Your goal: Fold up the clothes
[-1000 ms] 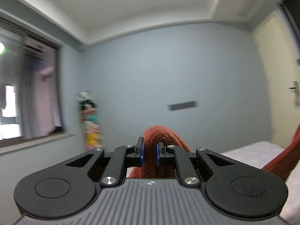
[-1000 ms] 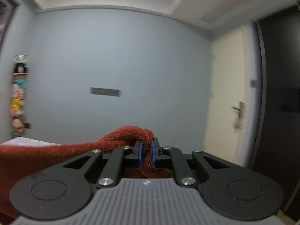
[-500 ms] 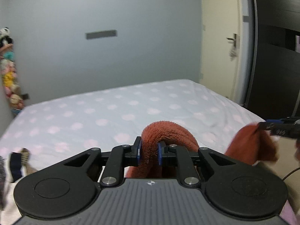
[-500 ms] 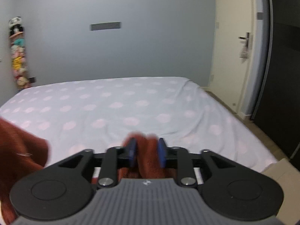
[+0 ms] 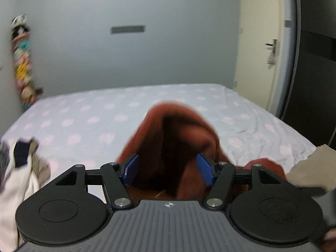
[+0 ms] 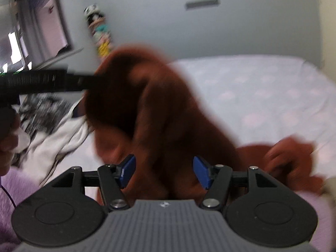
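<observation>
Garment: the rust-red fleece garment [image 5: 180,134] is bunched in a loose hump on the near part of the bed, directly ahead of both your grippers; it is motion-blurred in both wrist views, so folds and edges are hard to read.
Garment, right wrist view: the same red heap [image 6: 151,105] rises high in the frame, with a further red part [image 6: 294,155] trailing to the right on the sheet.
Left gripper: your left gripper [image 5: 167,169] has its jaws spread wide; they have just been opening. Red cloth lies between the blue pads [image 5: 130,169], but the pads do not press on it.
Right gripper: your right gripper [image 6: 164,171] is likewise spread wide, jaws just opened. The fleece sits between the pads [image 6: 201,171] with a gap on each side; no grip.
Bed: pale lilac sheet with pink dots [image 5: 88,113], mostly bare beyond the garment.
Other clothes: a white and dark pile [image 5: 19,168] lies at the left edge of the bed; the right wrist view shows it as white cloth with a black-and-white print [image 6: 48,126].
Left tool seen from right: a black ribbed body [image 6: 42,82] crosses the upper left, reaching into the fleece.
Room: grey-blue wall [image 5: 130,10], cream door [image 5: 262,48] to the right, a hanging string of soft toys [image 5: 22,63] on the left.
</observation>
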